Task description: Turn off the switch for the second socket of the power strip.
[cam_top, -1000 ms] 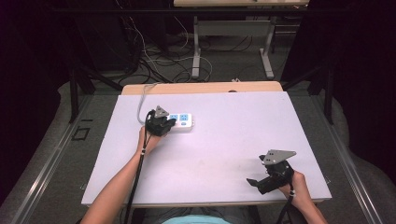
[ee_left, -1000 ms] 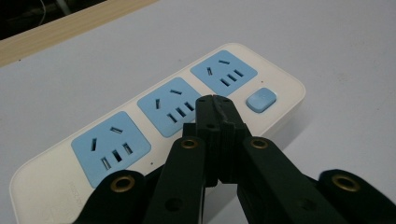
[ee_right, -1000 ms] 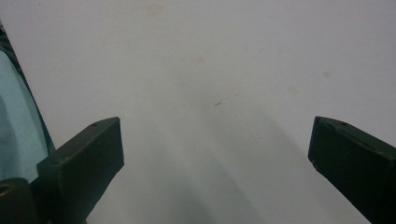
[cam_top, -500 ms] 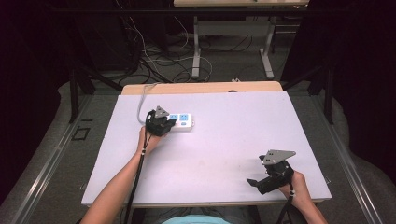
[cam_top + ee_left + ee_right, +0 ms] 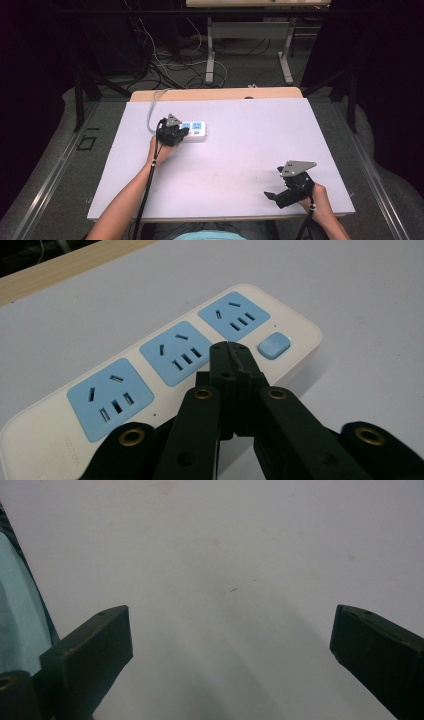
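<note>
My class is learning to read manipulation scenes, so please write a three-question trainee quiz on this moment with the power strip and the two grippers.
1. True or false: the left gripper is shut with nothing between its jaws.
2. How many blue socket panels does the power strip have?
A. two
B. three
C. four
3. Fill in: the right gripper is open over the bare white ____.

Key
1. True; its tips are together just above the strip, near the blue button.
2. B.
3. table; the right gripper is near its front right corner, far from the strip.
</note>
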Available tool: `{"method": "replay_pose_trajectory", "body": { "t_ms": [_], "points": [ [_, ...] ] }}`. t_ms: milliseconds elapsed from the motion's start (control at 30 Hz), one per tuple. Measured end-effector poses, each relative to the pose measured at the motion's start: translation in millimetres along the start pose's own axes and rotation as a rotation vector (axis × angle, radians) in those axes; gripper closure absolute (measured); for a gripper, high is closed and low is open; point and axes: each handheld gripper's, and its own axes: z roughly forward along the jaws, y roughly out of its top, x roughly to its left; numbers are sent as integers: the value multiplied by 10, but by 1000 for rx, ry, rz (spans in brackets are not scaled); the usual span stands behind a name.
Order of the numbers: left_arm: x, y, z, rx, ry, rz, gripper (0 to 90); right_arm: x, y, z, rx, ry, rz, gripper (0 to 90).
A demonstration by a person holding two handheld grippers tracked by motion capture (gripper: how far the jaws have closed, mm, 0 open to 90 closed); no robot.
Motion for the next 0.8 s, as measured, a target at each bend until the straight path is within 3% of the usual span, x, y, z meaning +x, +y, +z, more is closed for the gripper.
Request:
{"method": "replay_pose_trajectory", "body": {
  "t_ms": [800],
  "points": [
    [13,-4,0,-3,-5,-14,900,4,-2,-4,3,-3,2,29]
  ]
}}
